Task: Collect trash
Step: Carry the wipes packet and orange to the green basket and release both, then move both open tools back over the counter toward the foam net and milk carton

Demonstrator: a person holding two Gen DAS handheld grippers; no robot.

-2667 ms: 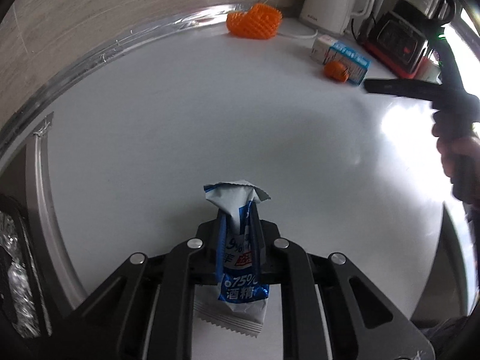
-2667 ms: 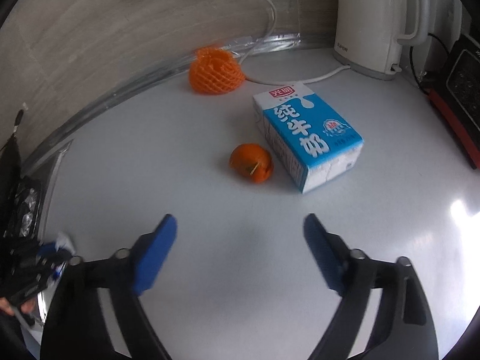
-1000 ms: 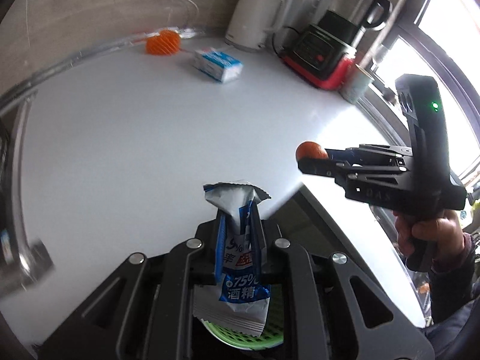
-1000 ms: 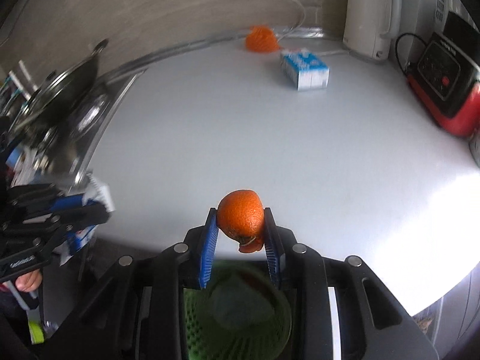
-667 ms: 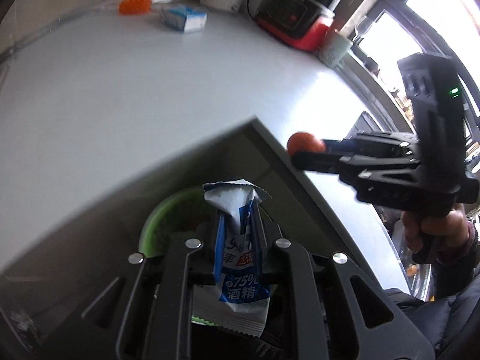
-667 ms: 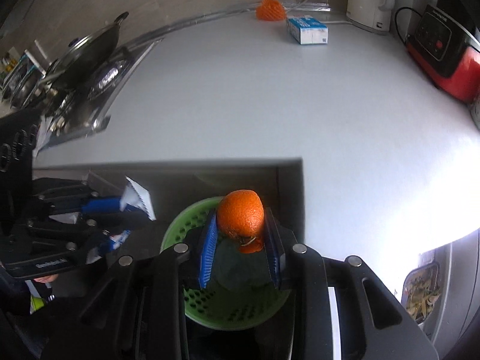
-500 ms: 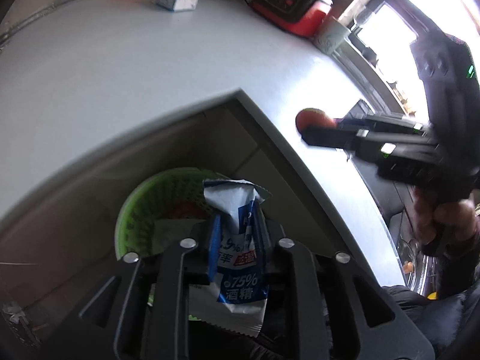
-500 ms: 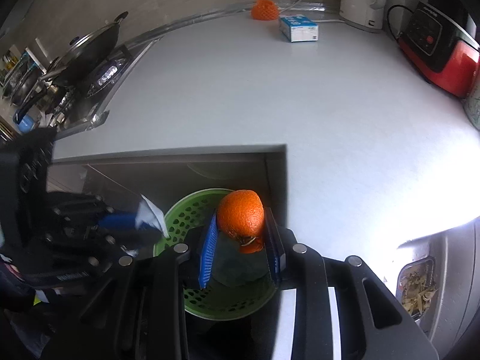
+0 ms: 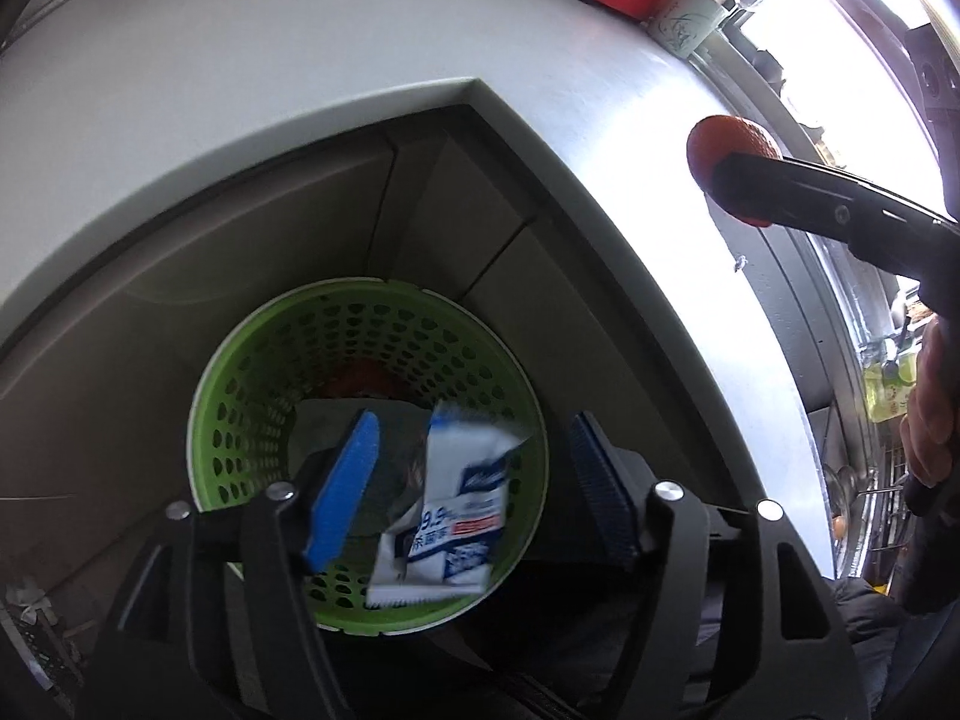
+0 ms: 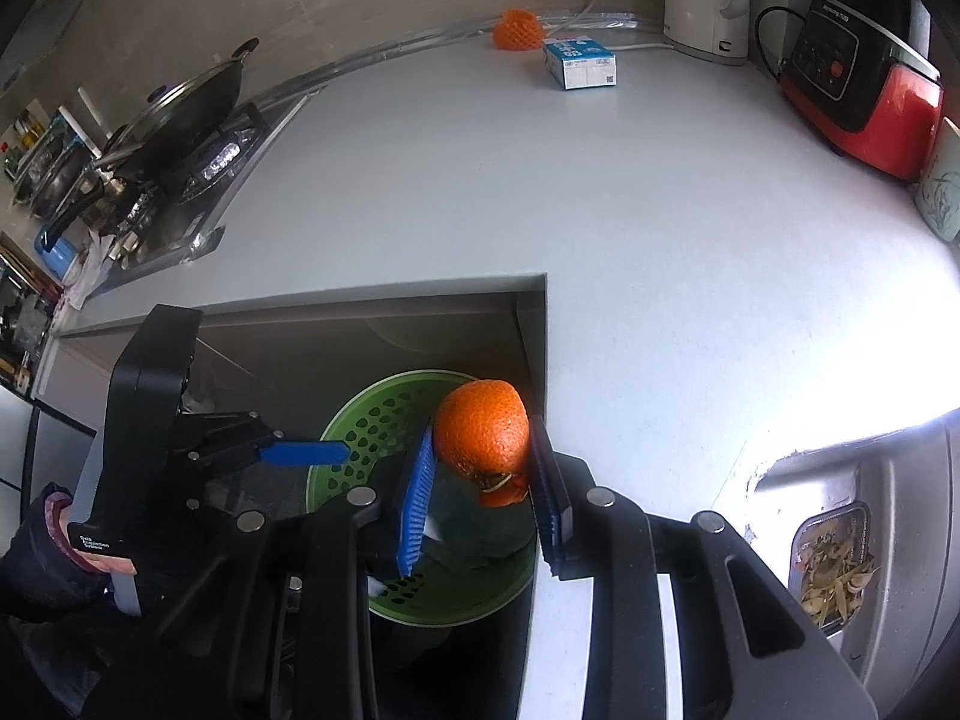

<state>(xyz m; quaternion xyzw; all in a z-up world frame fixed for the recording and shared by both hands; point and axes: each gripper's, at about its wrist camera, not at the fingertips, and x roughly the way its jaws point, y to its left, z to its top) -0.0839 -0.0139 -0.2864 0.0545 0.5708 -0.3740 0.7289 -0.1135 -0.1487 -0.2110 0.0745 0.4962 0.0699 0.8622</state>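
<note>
The left gripper (image 9: pixel 474 492) hangs over the green basket (image 9: pixel 210 420) that sits on the floor in the notch of the white counter (image 10: pixel 660 240). Its jaws have just been opening and now stand apart, and the blue-and-white wipe packet (image 9: pixel 450 510) is loose between them, touching neither pad, blurred as if dropping toward the basket's near side. The right gripper (image 10: pixel 483 480) is clamped on the orange peel (image 10: pixel 483 438), a rounded lump held over the basket's right rim, close to the counter edge. In my judgement the main risk lies with that peel: it hangs nearer the rim than the middle, so if the jaws part here it could strike the rim or the counter edge and bounce onto the floor. The packet is light and flat, and could catch on the near rim or flutter outside. The two grippers are also close over one small opening, so a hurried move inward by the right one might knock the left. On the far side of the counter a milk carton (image 10: pixel 579 63) and an orange foam net (image 10: pixel 519 30) are yet to be collected.
</note>
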